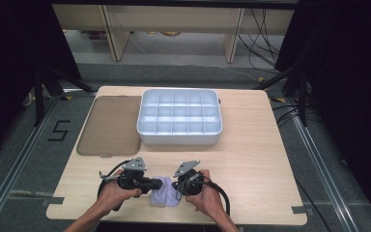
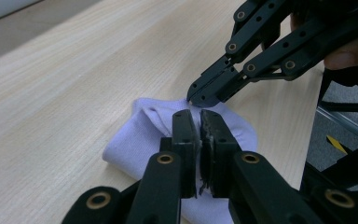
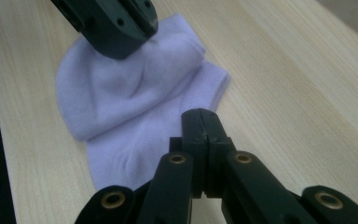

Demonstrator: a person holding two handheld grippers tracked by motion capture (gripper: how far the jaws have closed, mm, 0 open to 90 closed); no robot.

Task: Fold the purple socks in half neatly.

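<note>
A pale lavender sock (image 1: pixel 164 196) lies folded on the wooden table near its front edge, between my two grippers. In the left gripper view the sock (image 2: pixel 135 140) bunches into a ridge right at the tips of my left gripper (image 2: pixel 198 115), whose jaws are shut on that fold. The right gripper (image 2: pixel 197 96) comes in from the upper right, its shut tips just beyond the same ridge. In the right gripper view my right gripper (image 3: pixel 200 116) is shut above the sock's (image 3: pixel 121 102) flat lower layer, pinching no cloth. The left gripper (image 3: pixel 137 39) sits on the sock's puffed top fold.
A white tray (image 1: pixel 178 140) with several compartments stands at the middle of the table. A flat brown lid (image 1: pixel 108 125) lies to its left. Bare wood stretches to the right of my hands. The table's front edge is close below the sock.
</note>
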